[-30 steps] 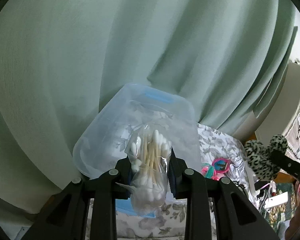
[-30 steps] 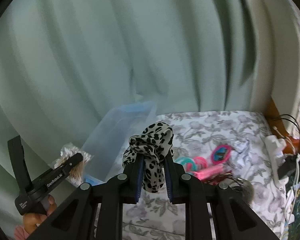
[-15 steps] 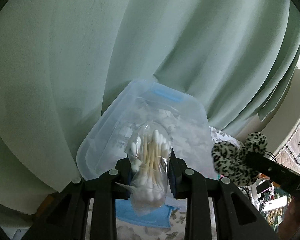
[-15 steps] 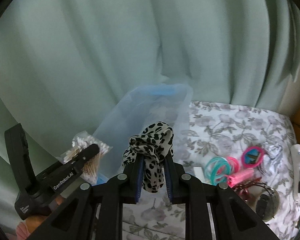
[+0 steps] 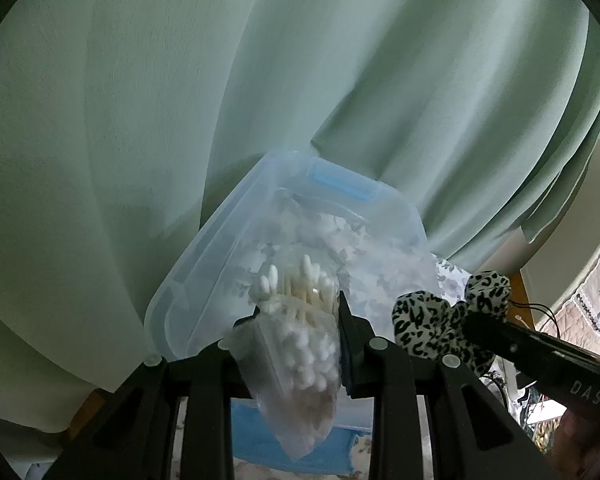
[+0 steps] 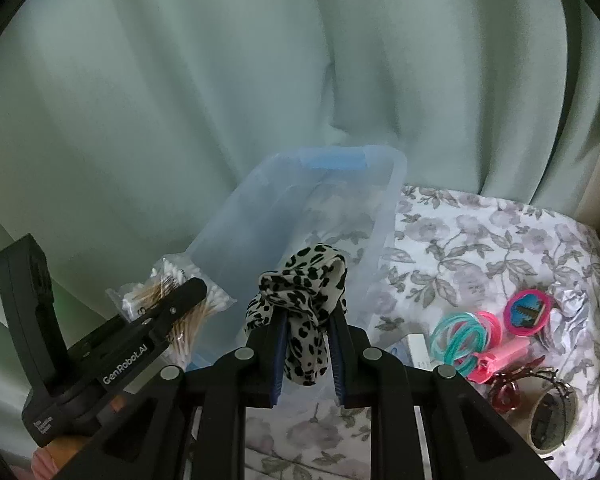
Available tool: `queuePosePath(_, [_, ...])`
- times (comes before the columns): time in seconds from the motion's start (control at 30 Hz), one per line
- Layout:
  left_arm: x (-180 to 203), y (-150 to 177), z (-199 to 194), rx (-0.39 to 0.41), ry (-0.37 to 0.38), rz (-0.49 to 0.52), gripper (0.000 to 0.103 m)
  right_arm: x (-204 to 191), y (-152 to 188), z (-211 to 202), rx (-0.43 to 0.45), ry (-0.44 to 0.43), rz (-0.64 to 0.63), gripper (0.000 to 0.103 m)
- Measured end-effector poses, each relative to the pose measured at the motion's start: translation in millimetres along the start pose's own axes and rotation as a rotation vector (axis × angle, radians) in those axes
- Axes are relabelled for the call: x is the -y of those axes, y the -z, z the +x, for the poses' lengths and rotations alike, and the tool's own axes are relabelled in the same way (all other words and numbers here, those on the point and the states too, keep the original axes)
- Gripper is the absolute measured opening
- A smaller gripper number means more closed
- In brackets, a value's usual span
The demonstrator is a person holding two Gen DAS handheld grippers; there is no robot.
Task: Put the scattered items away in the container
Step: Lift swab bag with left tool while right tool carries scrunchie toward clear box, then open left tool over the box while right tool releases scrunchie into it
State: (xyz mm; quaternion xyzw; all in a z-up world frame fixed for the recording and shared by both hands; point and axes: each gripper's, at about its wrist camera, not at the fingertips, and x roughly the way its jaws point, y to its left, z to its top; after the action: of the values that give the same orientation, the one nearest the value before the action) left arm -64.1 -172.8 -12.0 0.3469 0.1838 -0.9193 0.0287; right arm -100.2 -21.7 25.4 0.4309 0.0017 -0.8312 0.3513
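A clear plastic container with blue latches stands on the floral tablecloth against the green curtain; it also shows in the right wrist view. My left gripper is shut on a clear bag of cotton swabs and holds it above the container's near end; the bag also shows in the right wrist view. My right gripper is shut on a leopard-print scrunchie, held just right of the left gripper at the container's near rim; the scrunchie also shows in the left wrist view.
On the floral cloth to the right lie teal and pink hair ties, a pink round mirror, a pink tube, a dark red claw clip and a tape roll. The green curtain hangs close behind.
Both grippers have moved closer to the container with their loads. The right gripper with the scrunchie has swung left, toward the left gripper.
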Motion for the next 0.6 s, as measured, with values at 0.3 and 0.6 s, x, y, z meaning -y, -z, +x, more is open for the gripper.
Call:
queuePosePath(0.3, [-6, 3, 9, -0.017, -0.009, -0.013, 0.029, -3, 0, 13, -0.036, 0.005, -0.014, 0.024])
queuePosePath(0.6, [-8, 4, 16, -0.041, -0.009, -0.027, 0.046, -8, 2, 22, -0.064, 0.008, -0.034, 0.034])
